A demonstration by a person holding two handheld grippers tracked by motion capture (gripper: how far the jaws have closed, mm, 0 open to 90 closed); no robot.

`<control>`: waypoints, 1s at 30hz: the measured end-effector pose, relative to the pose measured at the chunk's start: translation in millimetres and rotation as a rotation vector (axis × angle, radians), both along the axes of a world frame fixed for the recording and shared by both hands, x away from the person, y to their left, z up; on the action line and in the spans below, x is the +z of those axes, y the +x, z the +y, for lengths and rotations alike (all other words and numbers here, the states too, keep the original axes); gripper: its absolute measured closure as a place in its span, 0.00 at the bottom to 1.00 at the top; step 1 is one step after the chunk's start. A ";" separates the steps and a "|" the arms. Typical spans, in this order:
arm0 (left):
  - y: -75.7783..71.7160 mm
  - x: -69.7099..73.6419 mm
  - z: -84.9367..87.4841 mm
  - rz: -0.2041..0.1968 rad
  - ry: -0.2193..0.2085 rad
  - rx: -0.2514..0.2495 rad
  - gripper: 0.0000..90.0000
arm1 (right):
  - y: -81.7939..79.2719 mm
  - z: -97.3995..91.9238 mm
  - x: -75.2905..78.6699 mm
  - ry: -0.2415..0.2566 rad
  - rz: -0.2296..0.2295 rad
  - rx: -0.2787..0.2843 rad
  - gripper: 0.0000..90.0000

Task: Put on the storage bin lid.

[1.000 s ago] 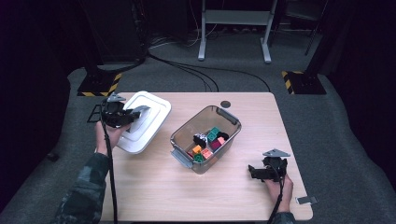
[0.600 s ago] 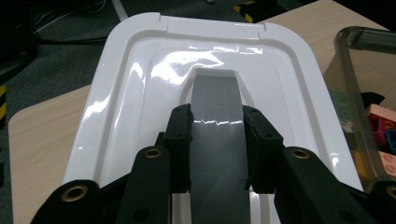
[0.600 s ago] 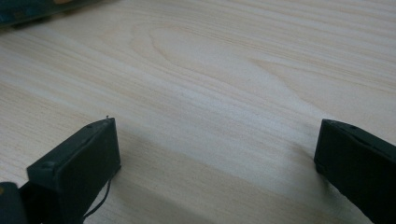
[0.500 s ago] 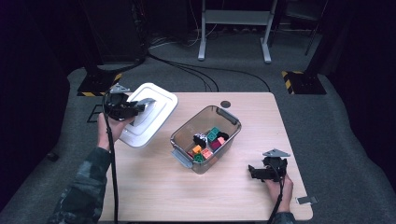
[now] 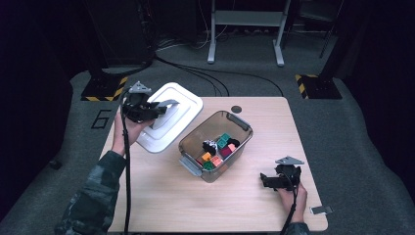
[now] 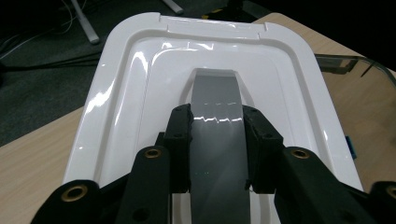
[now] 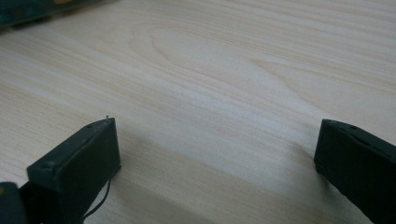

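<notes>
The left gripper [image 5: 155, 110] is clamped on the grey handle [image 6: 215, 140] of the white lid [image 5: 183, 105], one black jaw pressing on each side of it, as the left gripper view shows plainly. In the high view the lid is held tilted at the far left corner of the table [image 5: 274, 215], partly out past the table edge and apart from the clear plastic box [image 5: 195, 142], which stands uncovered near the middle of the table with small coloured blocks [image 5: 218, 149] lying in its bottom. The right gripper [image 5: 266, 180] rests low near the front right of the table, just right of the box, its jaws spread wide over bare wood with nothing between them. Judging from how things lie, the grasp on the lid is secure and the lid is in the air, but the box is not yet covered. What seems to remain is carrying the lid across, lining its rim up with the box's rim, lowering it and pressing it home; the free right gripper could steady the box for that.
</notes>
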State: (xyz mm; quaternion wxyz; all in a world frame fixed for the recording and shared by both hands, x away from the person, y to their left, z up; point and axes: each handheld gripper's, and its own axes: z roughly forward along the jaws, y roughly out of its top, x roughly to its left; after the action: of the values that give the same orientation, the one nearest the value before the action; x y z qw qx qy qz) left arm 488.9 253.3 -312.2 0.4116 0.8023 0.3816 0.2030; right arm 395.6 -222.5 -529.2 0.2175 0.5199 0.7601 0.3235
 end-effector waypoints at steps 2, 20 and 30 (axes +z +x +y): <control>-1.3 1.3 -7.6 0.002 0.000 -0.018 0.74 | 0.0 0.0 0.0 0.000 0.000 0.000 0.00; 0.1 -7.9 -71.6 0.055 0.009 -0.112 0.74 | 0.1 0.5 -0.1 0.004 -0.002 -0.008 0.00; 2.0 -22.5 -101.5 0.118 0.017 -0.135 0.74 | 0.1 0.5 -0.1 0.004 -0.002 -0.008 0.00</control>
State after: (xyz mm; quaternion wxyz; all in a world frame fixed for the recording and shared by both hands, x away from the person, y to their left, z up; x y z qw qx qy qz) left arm 490.9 151.8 -334.7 0.3945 0.8402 0.3484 0.1305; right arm 395.8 -222.0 -529.3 0.2187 0.5231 0.7571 0.3246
